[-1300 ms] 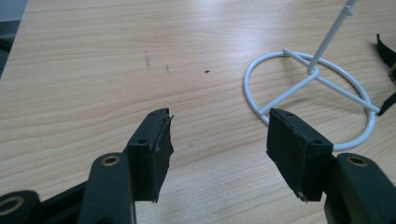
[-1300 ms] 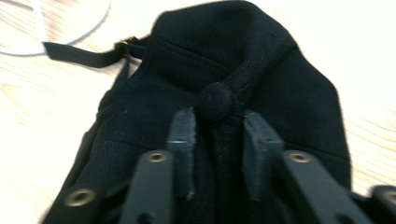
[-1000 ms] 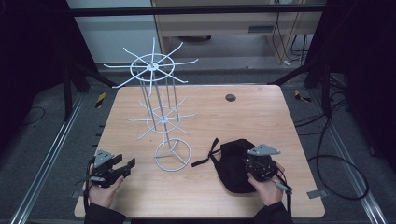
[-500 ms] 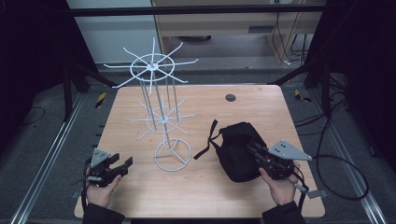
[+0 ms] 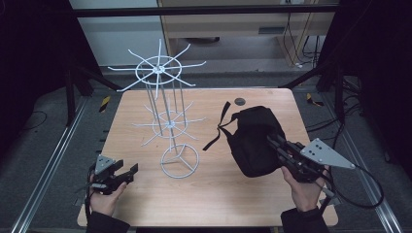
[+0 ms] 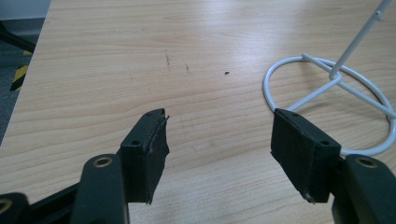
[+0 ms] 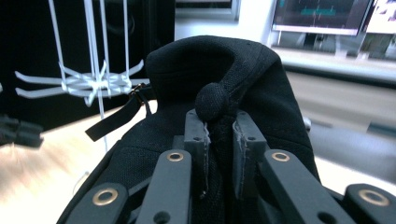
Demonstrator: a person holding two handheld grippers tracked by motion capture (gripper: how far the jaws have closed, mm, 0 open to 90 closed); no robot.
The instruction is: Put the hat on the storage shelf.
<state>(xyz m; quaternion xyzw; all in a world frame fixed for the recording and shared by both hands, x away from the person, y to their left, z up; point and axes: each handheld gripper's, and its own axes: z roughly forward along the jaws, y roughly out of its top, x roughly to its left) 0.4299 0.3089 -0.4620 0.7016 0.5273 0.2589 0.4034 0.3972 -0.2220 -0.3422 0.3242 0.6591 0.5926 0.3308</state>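
Now black cap [image 7: 219, 84] pinched in right claw [image 7: 219, 154] (raised off table [image 5: 145, 121])

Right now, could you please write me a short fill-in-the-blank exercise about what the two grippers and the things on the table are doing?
1. The right gripper is shut on the black ____.
2. The left gripper has its jaws ____ over the bare table.
3. The white wire rack stands between the cap and the ____ gripper.

Missing words: cap; open; left
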